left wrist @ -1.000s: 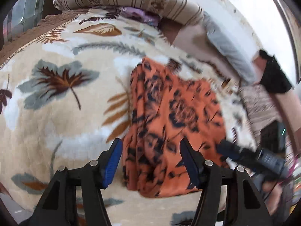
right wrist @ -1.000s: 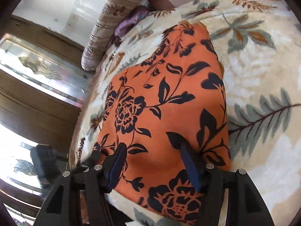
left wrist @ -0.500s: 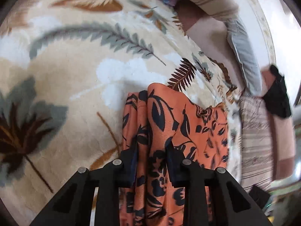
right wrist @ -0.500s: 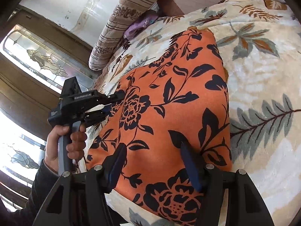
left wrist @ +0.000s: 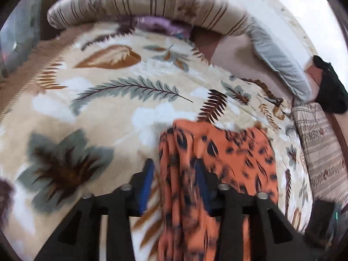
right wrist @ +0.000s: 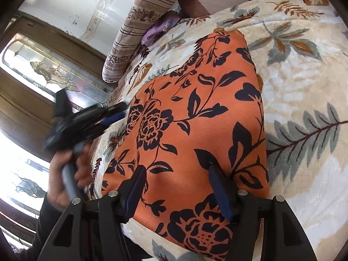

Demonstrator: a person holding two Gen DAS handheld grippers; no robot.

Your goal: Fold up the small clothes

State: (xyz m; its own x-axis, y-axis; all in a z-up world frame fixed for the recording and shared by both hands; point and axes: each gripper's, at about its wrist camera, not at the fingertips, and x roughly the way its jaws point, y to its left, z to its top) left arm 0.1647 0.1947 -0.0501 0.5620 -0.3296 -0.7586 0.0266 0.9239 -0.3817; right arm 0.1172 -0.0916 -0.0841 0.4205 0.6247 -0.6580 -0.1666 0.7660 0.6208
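Observation:
An orange cloth with black flowers (right wrist: 191, 113) lies folded on the leaf-patterned blanket (right wrist: 304, 76). In the left wrist view the cloth (left wrist: 228, 152) shows its bunched left edge, blurred by motion. My left gripper (left wrist: 174, 184) is open, its jaws astride that bunched edge without pinching it. It also shows in the right wrist view (right wrist: 113, 114) at the cloth's far left side, held by a hand. My right gripper (right wrist: 176, 187) is open and hovers over the cloth's near end.
A striped bolster pillow (left wrist: 141, 2) lies along the head of the bed with a purple cloth (left wrist: 161, 25) under it. A grey pillow (left wrist: 280, 65) and a black item (left wrist: 330, 89) sit at the right. A wooden door with glass (right wrist: 43, 69) stands beyond the bed.
My left gripper was shut on the cloth's bunched edge half a second ago; now its jaws have opened and it has pulled back. My right gripper stays open over the cloth.

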